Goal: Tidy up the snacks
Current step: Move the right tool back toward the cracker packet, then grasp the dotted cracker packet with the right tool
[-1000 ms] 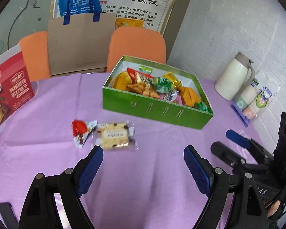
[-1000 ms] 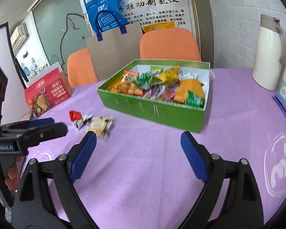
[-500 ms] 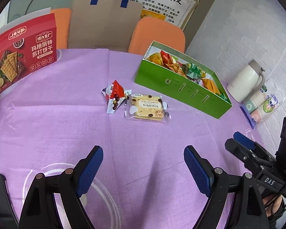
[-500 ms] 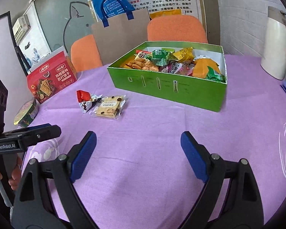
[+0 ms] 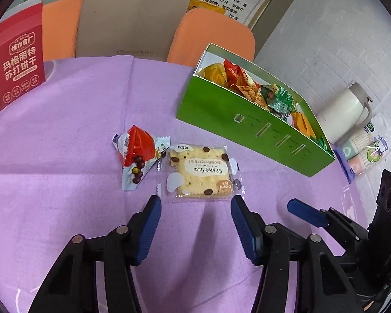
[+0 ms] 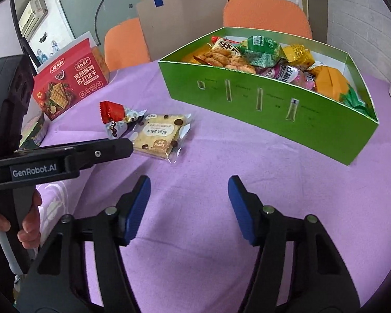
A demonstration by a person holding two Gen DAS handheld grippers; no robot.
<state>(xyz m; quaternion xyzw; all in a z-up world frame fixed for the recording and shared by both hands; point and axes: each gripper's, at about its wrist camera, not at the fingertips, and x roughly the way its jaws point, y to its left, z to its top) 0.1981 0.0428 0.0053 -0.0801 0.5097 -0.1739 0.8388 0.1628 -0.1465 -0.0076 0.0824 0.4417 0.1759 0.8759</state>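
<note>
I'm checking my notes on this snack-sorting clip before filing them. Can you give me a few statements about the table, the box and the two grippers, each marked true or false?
1. The left gripper is open, just short of the cracker packet. True.
2. The cracker packet already lies in the green box. False: it lies on the purple tablecloth, outside the box.
3. The red candy packet lies beside the cracker packet. True.
4. The right gripper is shut on a snack. False: it is open and holds nothing.
5. The green box is empty. False: it holds many wrapped snacks.
</note>
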